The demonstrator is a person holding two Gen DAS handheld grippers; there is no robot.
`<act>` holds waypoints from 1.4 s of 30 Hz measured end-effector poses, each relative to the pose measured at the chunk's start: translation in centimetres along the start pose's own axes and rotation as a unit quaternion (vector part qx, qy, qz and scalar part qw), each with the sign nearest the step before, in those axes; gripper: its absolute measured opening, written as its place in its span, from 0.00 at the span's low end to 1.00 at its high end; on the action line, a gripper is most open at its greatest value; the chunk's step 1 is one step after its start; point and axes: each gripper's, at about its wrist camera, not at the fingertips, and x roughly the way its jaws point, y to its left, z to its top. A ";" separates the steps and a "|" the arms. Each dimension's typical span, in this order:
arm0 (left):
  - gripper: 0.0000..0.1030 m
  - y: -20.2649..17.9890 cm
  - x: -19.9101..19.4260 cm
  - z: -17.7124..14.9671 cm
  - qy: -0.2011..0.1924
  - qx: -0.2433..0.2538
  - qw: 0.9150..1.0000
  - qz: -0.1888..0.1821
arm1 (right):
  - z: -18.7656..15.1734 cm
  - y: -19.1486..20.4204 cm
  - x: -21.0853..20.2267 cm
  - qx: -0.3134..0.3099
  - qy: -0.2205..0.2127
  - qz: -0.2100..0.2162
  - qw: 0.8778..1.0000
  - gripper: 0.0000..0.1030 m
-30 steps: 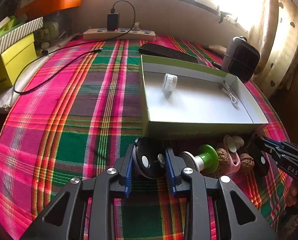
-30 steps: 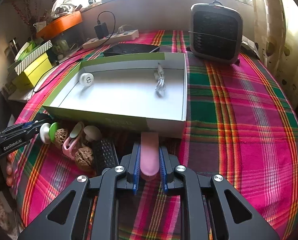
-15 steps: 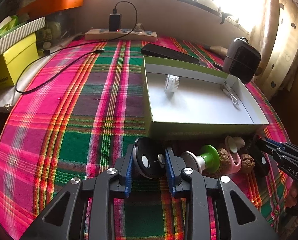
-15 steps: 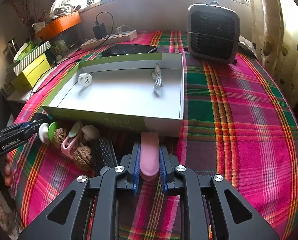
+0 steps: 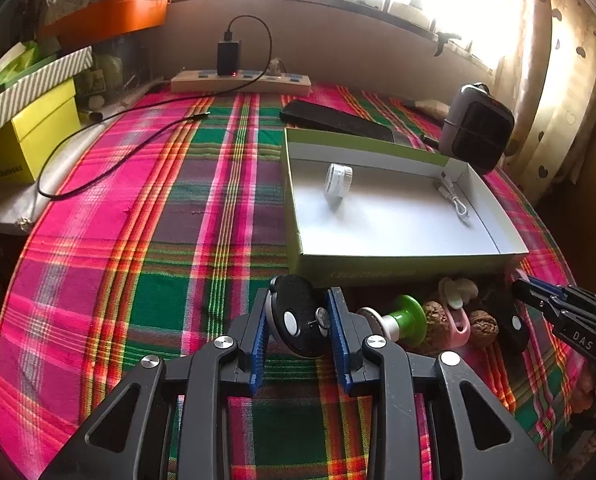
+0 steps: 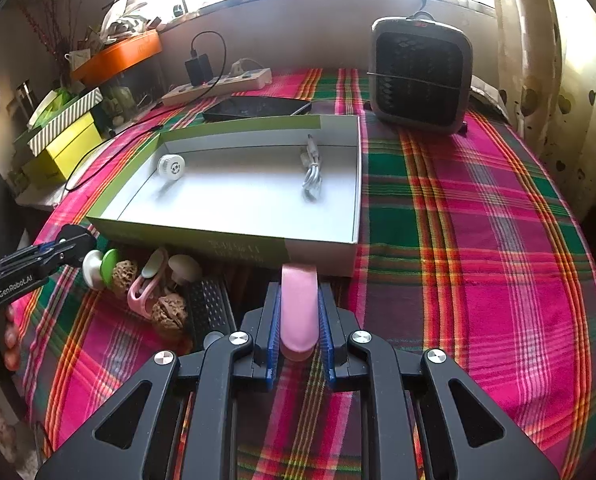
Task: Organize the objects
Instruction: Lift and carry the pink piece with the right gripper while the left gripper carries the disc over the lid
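My left gripper (image 5: 300,308) is shut on a black round disc (image 5: 298,316) with a white button, held just in front of the green-sided white box (image 5: 398,268). My right gripper (image 6: 300,292) is shut on a flat pink bar (image 6: 298,312) at the box's near right corner (image 6: 318,254). Inside the box lie a white round cap (image 5: 337,178) and a coiled white cable (image 5: 454,200). Along the box front lie a green-and-white knob (image 5: 402,318), walnuts (image 5: 484,322), a pink clip (image 6: 146,286), a white mushroom-shaped piece (image 6: 184,266) and a black grater-like piece (image 6: 210,306).
A plaid cloth (image 5: 138,240) covers the round table. A grey heater (image 6: 420,74), a black phone (image 5: 338,120), a power strip (image 5: 240,82) with charger and black cable (image 5: 118,152) stand behind. Yellow and striped boxes (image 5: 30,128) sit at the left edge.
Both grippers have risen slightly with their objects, so the box and table look a little farther. Nothing was let go or picked up.
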 end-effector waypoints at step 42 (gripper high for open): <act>0.25 -3.1 -2.3 2.3 -0.040 0.041 0.998 -0.014 | 1.1 0.6 -2.6 -0.001 -0.039 0.003 0.999 0.18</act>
